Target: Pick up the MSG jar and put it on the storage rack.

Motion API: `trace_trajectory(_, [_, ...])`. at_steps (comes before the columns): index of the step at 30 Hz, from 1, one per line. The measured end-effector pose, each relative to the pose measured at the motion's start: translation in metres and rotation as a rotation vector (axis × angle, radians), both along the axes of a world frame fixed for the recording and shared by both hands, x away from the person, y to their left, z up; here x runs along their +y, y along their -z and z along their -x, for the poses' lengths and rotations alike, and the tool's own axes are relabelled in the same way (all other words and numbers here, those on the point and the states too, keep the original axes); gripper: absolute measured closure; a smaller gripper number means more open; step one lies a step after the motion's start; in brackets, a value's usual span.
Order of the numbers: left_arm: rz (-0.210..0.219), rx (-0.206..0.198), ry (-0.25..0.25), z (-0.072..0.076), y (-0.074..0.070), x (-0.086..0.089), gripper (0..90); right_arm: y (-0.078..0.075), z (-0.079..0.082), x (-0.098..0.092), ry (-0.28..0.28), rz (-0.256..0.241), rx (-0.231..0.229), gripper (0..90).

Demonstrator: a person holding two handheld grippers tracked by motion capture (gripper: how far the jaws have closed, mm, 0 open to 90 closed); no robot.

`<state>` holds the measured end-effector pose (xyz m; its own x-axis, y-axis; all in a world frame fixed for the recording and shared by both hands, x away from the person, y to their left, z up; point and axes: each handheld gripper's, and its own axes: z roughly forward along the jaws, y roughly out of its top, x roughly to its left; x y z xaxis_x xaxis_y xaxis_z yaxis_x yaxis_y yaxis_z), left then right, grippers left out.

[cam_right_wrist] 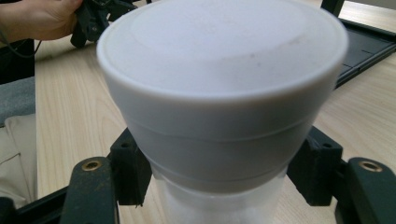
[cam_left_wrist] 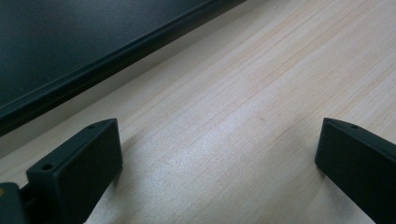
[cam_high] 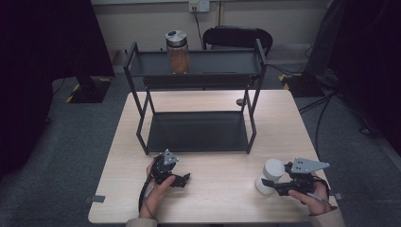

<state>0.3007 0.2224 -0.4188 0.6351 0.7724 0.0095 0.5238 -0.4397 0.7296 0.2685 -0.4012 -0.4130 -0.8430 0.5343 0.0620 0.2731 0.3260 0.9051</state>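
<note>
White jar [cam_high: 270, 176] is clamped below its lid by the right hand-held gripper [cam_high: 276, 185] at the desk's [cam_high: 222, 189] near right, kept upright, probably for shelving on the rack [cam_high: 196, 130]. Left hand-held gripper [cam_high: 182, 180] is rested wide apart, empty.

Two hand-held grippers of black plastic. The left gripper [cam_high: 182, 180] has flat, blocky black jaws with small screw holes, a grey three-cornered plate on top and a thin black cable. The right gripper [cam_high: 274, 185] has brass-coloured screw inserts. The person's sleeves [cam_high: 142, 222] are beige.
</note>
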Motion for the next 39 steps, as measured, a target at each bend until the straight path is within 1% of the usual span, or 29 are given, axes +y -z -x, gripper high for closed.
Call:
trace_trajectory(3, [0.000,0.000,0.000,0.000,0.000,0.000,0.0,-0.002,0.001,0.002,0.012,0.003,0.005,33.3])
trace_trajectory(6, [0.000,0.000,0.000,0.000,0.000,0.000,0.0,-0.006,0.001,0.005,0.021,0.023,-0.004,33.4])
trace_trajectory(9, [0.000,0.000,0.000,0.000,0.000,0.000,0.0,-0.009,-0.001,0.007,0.026,0.017,-0.002,33.5])
trace_trajectory(12, [0.000,0.000,0.000,0.000,0.000,0.000,0.0,-0.014,-0.003,0.011,0.030,0.017,0.004,33.7])
trace_trajectory(18, [0.000,0.000,0.000,0.000,0.000,0.000,0.0,-0.029,-0.010,0.025,0.031,0.032,0.002,34.0])
trace_trajectory(26, [0.000,0.000,0.000,0.000,0.000,0.000,0.0,-0.048,-0.024,0.042,0.023,0.011,0.006,34.3])
trace_trajectory(32, [0.000,0.000,0.000,0.000,0.000,0.000,0.0,-0.065,-0.032,0.058,0.009,0.031,-0.010,34.4])
trace_trajectory(35, [0.000,0.000,0.000,0.000,0.000,0.000,0.0,-0.071,-0.036,0.065,0.004,0.031,-0.008,34.5])
trace_trajectory(39, [0.000,0.000,0.000,0.000,0.000,0.000,0.0,-0.078,-0.041,0.072,0.010,0.019,0.003,34.6])
